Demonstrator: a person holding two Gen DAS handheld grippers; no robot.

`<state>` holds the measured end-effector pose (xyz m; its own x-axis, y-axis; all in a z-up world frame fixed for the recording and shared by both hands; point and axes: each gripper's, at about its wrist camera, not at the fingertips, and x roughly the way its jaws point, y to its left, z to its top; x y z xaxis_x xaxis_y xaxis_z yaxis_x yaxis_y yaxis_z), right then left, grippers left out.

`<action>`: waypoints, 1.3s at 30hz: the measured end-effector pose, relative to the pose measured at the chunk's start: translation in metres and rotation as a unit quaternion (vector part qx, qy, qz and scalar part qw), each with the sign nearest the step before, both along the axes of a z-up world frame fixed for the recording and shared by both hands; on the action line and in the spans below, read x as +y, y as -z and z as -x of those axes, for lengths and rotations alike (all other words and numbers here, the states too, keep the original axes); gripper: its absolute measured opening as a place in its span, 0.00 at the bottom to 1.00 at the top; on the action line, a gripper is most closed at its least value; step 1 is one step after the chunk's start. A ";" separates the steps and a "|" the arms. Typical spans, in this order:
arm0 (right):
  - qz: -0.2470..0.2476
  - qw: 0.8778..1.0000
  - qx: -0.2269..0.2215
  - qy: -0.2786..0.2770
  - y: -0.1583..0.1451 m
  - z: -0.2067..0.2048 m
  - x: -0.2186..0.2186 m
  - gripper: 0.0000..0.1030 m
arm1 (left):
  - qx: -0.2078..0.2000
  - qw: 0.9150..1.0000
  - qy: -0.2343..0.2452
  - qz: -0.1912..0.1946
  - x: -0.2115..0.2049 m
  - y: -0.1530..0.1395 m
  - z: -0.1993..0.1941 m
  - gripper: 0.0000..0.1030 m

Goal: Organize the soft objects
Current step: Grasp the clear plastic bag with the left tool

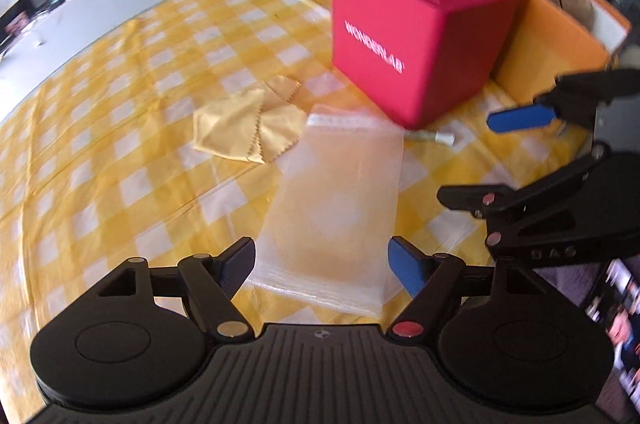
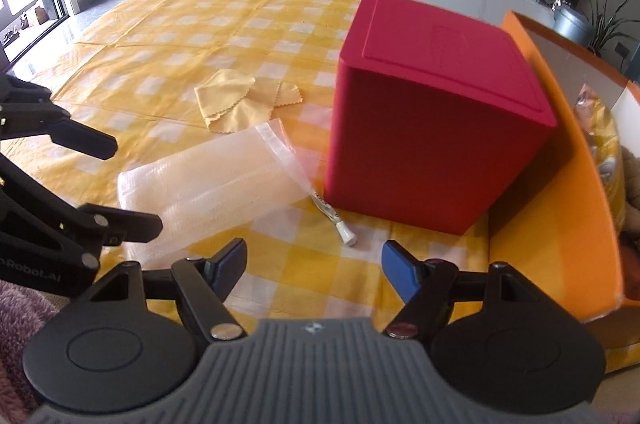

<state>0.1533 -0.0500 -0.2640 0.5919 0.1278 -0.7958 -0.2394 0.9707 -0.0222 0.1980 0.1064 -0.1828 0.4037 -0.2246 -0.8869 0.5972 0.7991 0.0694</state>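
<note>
From the left, my left claw [image 1: 322,266] hangs low over the yellow-checked worktop [image 1: 120,128], its pads spread wide and gripping nothing, with the near short edge of the clear plastic bag [image 1: 340,208] lying directly between and just ahead of them. The bag's long axis runs straight away from this claw toward its sealed strip, so I judge the left side far better placed to take it. Ahead and to the left of that strip, the crumpled yellow cloth [image 1: 248,124] lies flat on the worktop, just beside the bag and, as far as I can tell, touching no box. Ahead and to the right stands the red box [image 1: 408,36], with a small white tube [image 1: 436,136] at its foot and the orange bin [image 1: 560,44] behind it. My right claw [image 2: 314,266] also stands open and empty, facing the red box [image 2: 432,128]; from here the bag [image 2: 208,184] lies off to its left and angled across its line.
</note>
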 end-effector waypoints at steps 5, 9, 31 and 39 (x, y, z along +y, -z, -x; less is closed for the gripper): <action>-0.003 1.000 0.011 -0.006 0.010 -0.010 0.003 0.71 | 0.029 0.999 0.020 -0.005 -0.001 0.021 -0.014 0.86; -0.004 1.000 0.015 -0.006 0.014 -0.015 0.002 0.71 | 0.043 0.999 0.021 0.009 0.003 0.028 -0.021 0.90; -0.022 0.999 0.025 0.010 0.020 -0.019 -0.011 0.71 | 0.020 0.999 0.042 0.016 -0.003 0.034 -0.025 1.00; -0.019 1.000 0.021 0.011 0.020 -0.018 -0.012 0.71 | 0.012 0.999 0.024 0.034 0.001 0.021 -0.022 0.51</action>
